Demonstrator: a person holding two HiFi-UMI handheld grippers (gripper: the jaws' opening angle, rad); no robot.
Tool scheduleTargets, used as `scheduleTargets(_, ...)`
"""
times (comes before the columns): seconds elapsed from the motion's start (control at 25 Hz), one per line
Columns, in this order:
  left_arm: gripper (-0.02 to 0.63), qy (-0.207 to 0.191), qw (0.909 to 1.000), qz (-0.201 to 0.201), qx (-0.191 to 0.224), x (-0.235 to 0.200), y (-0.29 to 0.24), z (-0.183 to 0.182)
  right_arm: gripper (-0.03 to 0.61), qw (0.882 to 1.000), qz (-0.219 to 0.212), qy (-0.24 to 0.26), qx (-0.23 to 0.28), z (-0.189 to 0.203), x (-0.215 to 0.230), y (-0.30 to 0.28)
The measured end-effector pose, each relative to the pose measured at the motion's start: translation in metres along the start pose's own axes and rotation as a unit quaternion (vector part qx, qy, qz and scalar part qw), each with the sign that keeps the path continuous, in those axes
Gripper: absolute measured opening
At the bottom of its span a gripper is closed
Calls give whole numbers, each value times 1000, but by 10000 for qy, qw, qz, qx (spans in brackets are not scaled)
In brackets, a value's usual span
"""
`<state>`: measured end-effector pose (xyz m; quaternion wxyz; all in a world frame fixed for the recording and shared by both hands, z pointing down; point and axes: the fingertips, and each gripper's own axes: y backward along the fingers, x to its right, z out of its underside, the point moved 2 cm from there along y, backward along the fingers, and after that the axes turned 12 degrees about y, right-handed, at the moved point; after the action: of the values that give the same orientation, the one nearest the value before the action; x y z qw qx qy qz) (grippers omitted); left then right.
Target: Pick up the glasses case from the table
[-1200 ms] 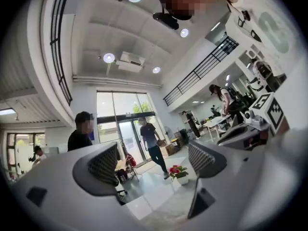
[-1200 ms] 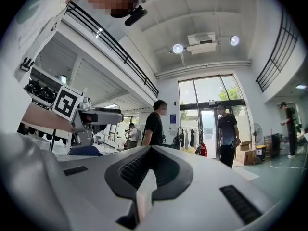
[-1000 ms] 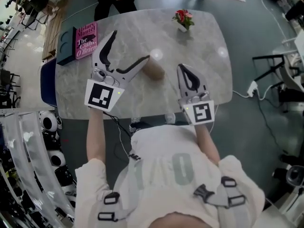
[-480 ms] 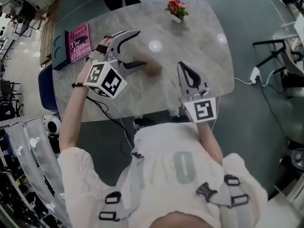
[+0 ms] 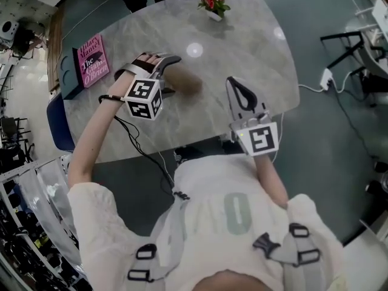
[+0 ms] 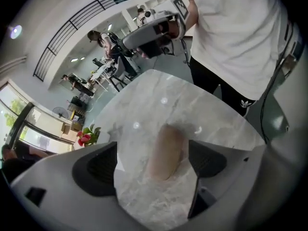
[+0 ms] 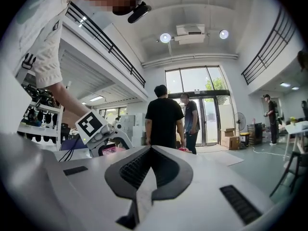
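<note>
The tan glasses case [image 5: 187,85] lies on the marble table [image 5: 242,47], near its middle. My left gripper [image 5: 172,75] comes at it from the left and is open, one jaw on either side of the case's near end. In the left gripper view the case [image 6: 166,150] lies on the marble between the two dark pads [image 6: 96,170], and I see no contact with either. My right gripper [image 5: 241,97] hovers to the right of the case with its jaws shut on nothing. In the right gripper view its closed jaws [image 7: 150,154] point level across the room.
A pink book [image 5: 91,60] lies on a dark blue folder [image 5: 65,77] at the table's far left. A small pot of red flowers [image 5: 212,2] stands at the far edge. Two people [image 7: 166,114] stand beyond the table. A cable [image 5: 142,147] trails from the left gripper.
My left gripper has swung down and turned, and its open jaws now sit round the case's end. The right gripper has stayed where it was.
</note>
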<state>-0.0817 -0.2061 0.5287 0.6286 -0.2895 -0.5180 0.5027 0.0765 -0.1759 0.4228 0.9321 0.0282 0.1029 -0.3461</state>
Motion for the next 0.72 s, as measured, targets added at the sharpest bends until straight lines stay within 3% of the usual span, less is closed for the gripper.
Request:
scheduleTargets(0.32, 443, -511, 9941, 790, -531, 21, -51, 28, 2, 9990, 294, -118, -304, 21, 20, 14)
scheduleTargets(0.72, 443, -766, 9857, 1241, -850, 25, -92, 36, 2, 9976, 360, -155, -580, 41, 30, 18)
